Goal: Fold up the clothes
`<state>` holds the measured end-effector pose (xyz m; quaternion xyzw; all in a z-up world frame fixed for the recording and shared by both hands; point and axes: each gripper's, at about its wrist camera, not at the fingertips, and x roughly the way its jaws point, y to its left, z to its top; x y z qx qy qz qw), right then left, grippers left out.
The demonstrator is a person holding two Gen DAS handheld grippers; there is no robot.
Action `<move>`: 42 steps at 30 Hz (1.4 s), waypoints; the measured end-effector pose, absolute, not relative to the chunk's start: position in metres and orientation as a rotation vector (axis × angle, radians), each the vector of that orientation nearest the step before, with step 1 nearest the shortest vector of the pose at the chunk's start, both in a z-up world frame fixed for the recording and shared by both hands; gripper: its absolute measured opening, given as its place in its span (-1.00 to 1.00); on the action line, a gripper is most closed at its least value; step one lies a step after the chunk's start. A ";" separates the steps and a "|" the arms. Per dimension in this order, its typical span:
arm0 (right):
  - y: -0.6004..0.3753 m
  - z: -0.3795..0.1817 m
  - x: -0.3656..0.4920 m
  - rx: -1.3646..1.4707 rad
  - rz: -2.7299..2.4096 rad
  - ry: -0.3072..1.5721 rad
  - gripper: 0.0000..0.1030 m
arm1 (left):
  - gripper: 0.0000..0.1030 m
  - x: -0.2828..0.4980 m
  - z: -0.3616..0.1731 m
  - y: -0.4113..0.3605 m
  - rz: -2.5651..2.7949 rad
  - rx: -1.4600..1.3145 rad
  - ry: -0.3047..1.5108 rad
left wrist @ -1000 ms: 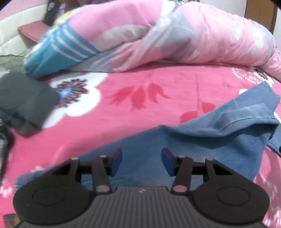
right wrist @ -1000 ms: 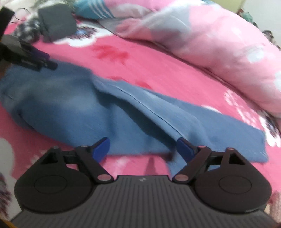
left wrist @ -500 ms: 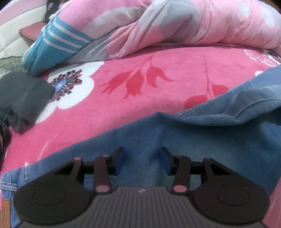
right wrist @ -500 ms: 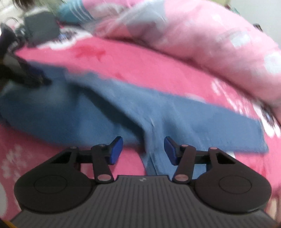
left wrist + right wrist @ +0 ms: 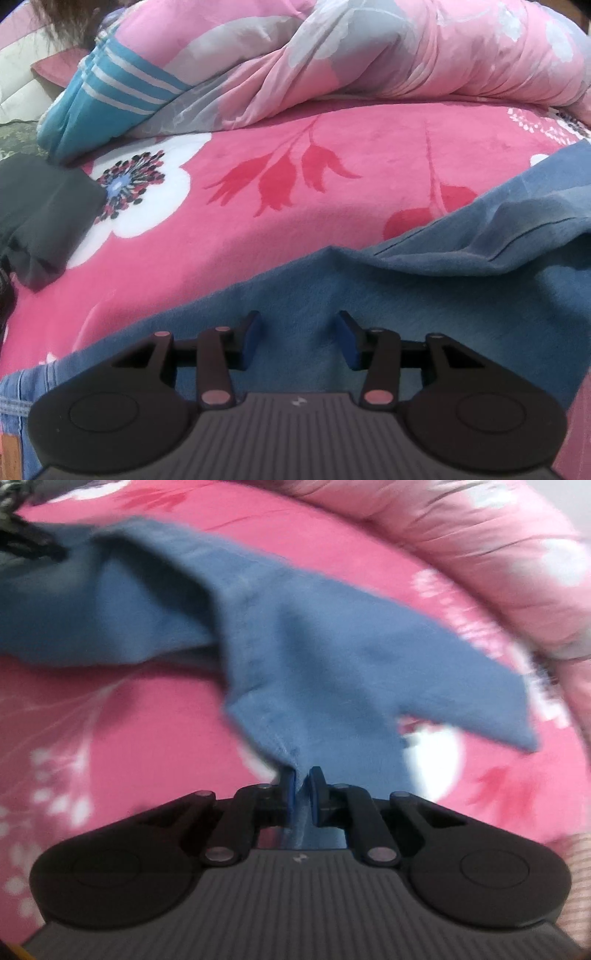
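A pair of blue jeans [image 5: 424,295] lies spread on the pink flowered blanket [image 5: 295,221], its waistband at the lower left of the left wrist view. My left gripper [image 5: 299,332] hovers low over the denim near the waist. Its blue pads stand apart and the cloth beneath them is not pinched. In the right wrist view the jeans [image 5: 332,646] stretch away to the upper left. My right gripper [image 5: 303,779] is closing tight on the near end of a trouser leg, and a fold of denim is pressed between its pads.
A bunched pink, grey and blue-striped quilt [image 5: 332,55] runs along the far side of the bed. A folded dark grey garment [image 5: 40,210] sits on the blanket at the left. Bare blanket [image 5: 129,738] shows left of the right gripper.
My right gripper dropped onto the trouser leg end and went from wide open to pinched on the denim. My left gripper sank slightly closer to the jeans, pads still apart.
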<state>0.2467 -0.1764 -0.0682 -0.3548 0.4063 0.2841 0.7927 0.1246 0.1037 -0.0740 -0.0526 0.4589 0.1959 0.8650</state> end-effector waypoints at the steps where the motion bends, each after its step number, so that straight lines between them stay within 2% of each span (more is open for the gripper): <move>1: -0.178 -0.064 0.253 -0.769 0.570 0.858 -0.87 | -0.12 0.125 -0.073 0.104 0.396 -0.111 0.962; 5: -0.187 -0.042 0.281 -0.648 0.443 0.866 -0.81 | -0.12 0.128 -0.071 0.103 0.338 -0.104 0.967; 7: -0.190 -0.030 0.280 -0.559 0.468 0.891 -0.67 | -0.12 0.130 -0.069 0.102 0.309 -0.114 0.967; 11: -0.163 -0.020 0.246 -0.620 0.654 0.816 0.08 | -0.12 0.133 -0.068 0.096 0.266 -0.116 0.956; 12: -0.152 -0.022 0.236 -0.661 0.709 0.785 0.16 | -0.12 0.134 -0.067 0.095 0.257 -0.116 0.952; 16: -0.112 -0.060 0.221 -0.941 0.777 0.708 0.20 | -0.12 0.138 -0.067 0.093 0.235 -0.127 0.939; 19: -0.103 -0.076 0.221 -1.065 0.733 0.669 0.10 | -0.12 0.140 -0.066 0.093 0.219 -0.141 0.926; 20: -0.104 -0.072 0.223 -1.050 0.725 0.674 -0.14 | -0.12 0.141 -0.066 0.093 0.213 -0.146 0.921; 21: -0.105 -0.067 0.225 -1.035 0.717 0.679 -0.51 | -0.12 0.142 -0.067 0.093 0.206 -0.153 0.918; 24: -0.108 -0.051 0.231 -0.979 0.694 0.696 -0.82 | -0.12 0.147 -0.068 0.092 0.189 -0.173 0.909; 29: -0.107 -0.012 0.252 -0.831 0.650 0.738 -0.90 | -0.12 0.153 -0.069 0.090 0.186 -0.190 0.886; 33: -0.103 -0.008 0.295 -0.758 0.637 0.803 -0.90 | -0.12 0.156 -0.070 0.093 0.205 -0.194 0.881; 42: -0.065 -0.063 0.386 -0.820 0.752 1.069 -0.90 | -0.09 0.162 -0.076 0.094 0.199 -0.139 0.912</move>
